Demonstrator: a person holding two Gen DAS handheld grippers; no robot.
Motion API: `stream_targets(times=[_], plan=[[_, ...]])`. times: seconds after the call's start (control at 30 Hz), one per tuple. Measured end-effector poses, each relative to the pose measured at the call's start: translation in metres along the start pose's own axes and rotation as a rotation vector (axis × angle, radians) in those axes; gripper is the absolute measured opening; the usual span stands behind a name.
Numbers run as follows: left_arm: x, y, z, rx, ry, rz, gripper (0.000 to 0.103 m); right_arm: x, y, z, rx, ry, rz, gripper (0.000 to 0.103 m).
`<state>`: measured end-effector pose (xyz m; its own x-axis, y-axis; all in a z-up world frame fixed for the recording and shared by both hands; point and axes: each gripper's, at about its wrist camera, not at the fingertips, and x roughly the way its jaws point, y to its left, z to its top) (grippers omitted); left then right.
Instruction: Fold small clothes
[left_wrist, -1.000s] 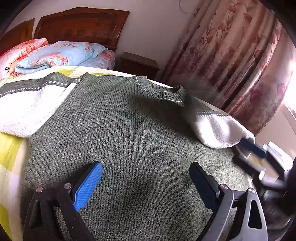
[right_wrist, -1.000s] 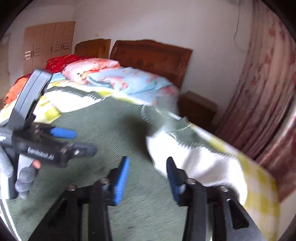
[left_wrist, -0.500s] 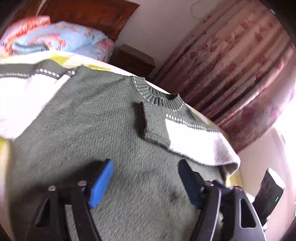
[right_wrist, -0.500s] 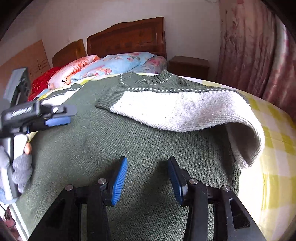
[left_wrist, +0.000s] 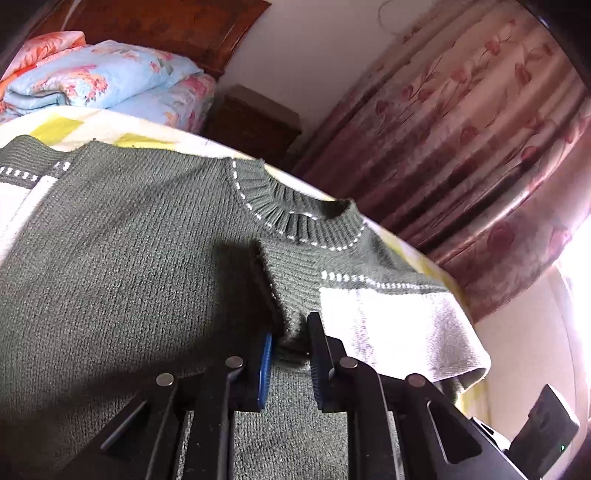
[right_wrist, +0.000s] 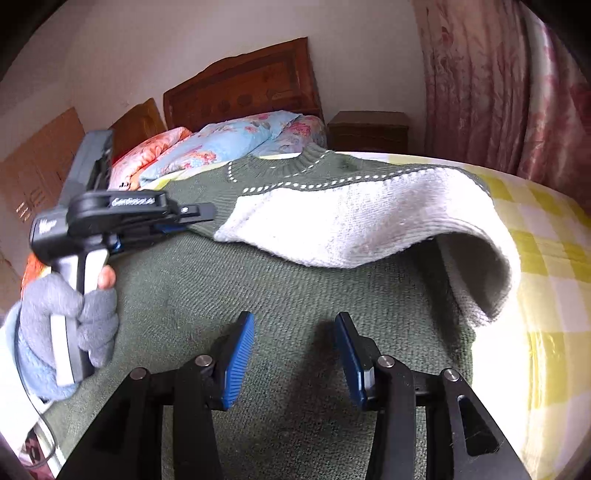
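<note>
L hand-held gripper (left_wrist: 290, 354) now clamped on sweater (left_wrist: 129, 258) sleeve cuff (left_wrist: 291, 295); R hand-held gripper (right_wrist: 294, 354) apart, curtain (left_wrist: 461, 147) behind.

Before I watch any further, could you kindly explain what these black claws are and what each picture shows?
There is no robot here: a person holds a two-finger claw in each hand, and a wide-angle camera on each one looks forward along its fingers. One picture is from the left claw, the other from the right claw. A green and white sweater lies flat on a bed with a yellow checked sheet. Its right sleeve is folded across the body. The left claw is shut on that sleeve's green cuff. The right claw hangs open above the sweater, holding nothing. The right view also shows the person's grey-gloved left hand.
</note>
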<state>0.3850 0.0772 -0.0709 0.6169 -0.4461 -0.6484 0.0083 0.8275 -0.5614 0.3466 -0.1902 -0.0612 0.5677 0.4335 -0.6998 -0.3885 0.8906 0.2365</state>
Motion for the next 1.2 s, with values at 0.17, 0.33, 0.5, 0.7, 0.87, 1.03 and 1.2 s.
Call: stream_targets(times=[0.17,0.33,0.5,0.7,0.87,1.03,1.2], plan=[[-0.028,0.000,-0.004,0.013,-0.078,-0.031,0.015,-0.028,-0.028,-0.004,0.169,-0.140,-0.025,0.103],[-0.072,-0.026,0.014,0.061,-0.156,-0.105,0.015,-0.036,-0.054,-0.009,0.361,-0.158,-0.213,0.103],[-0.109,-0.053,0.029,0.128,-0.196,-0.143,0.004,-0.038,-0.056,-0.007,0.387,-0.161,-0.302,0.103],[-0.137,-0.015,0.021,0.048,-0.193,-0.117,0.004,-0.040,-0.054,-0.005,0.379,-0.159,-0.300,0.103],[-0.087,0.027,0.002,-0.100,-0.011,-0.101,0.027,-0.045,-0.050,-0.009,0.366,-0.213,-0.246,0.103],[-0.047,0.025,-0.010,-0.125,0.052,-0.086,0.040,-0.071,-0.050,-0.016,0.377,-0.342,-0.215,0.103],[-0.024,0.008,-0.011,-0.086,0.049,-0.032,0.053,-0.081,-0.055,-0.019,0.423,-0.404,-0.210,0.103]])
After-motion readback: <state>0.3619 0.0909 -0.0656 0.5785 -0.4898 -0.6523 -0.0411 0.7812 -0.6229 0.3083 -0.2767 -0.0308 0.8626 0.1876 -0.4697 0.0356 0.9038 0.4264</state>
